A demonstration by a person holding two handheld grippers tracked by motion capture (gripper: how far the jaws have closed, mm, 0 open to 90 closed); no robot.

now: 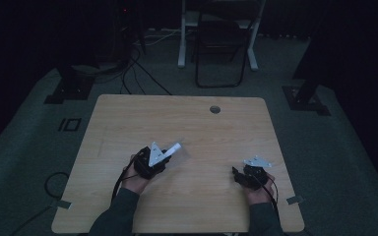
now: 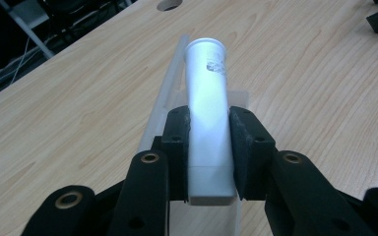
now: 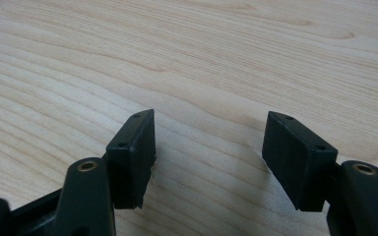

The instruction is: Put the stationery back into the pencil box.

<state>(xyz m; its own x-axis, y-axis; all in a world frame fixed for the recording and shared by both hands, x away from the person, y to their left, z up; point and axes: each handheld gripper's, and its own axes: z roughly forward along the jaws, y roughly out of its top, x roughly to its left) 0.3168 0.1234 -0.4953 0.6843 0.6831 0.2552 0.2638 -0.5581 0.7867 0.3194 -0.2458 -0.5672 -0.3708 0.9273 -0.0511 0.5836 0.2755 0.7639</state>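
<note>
A white plastic tube (image 2: 205, 103) with a round flanged end is clamped between the black pads of my left gripper (image 2: 207, 147). Its flat crimped end sits nearest the camera. In the high view the tube (image 1: 173, 149) sticks out up and right from the left gripper (image 1: 163, 157), just above the wooden table (image 1: 187, 123). Under the tube lies a clear strip (image 2: 170, 83) on the wood. My right gripper (image 3: 209, 157) is open over bare wood with nothing between its jaws. It rests at the table's right front, seen as the right gripper (image 1: 236, 174) in the high view.
A round cable hole (image 1: 215, 109) sits near the table's far edge. Beyond the table stand a dark folding chair (image 1: 220, 49), white frame legs (image 1: 182, 34) and floor cables (image 1: 133, 69). Black stand feet (image 1: 305, 98) flank the table on the carpet.
</note>
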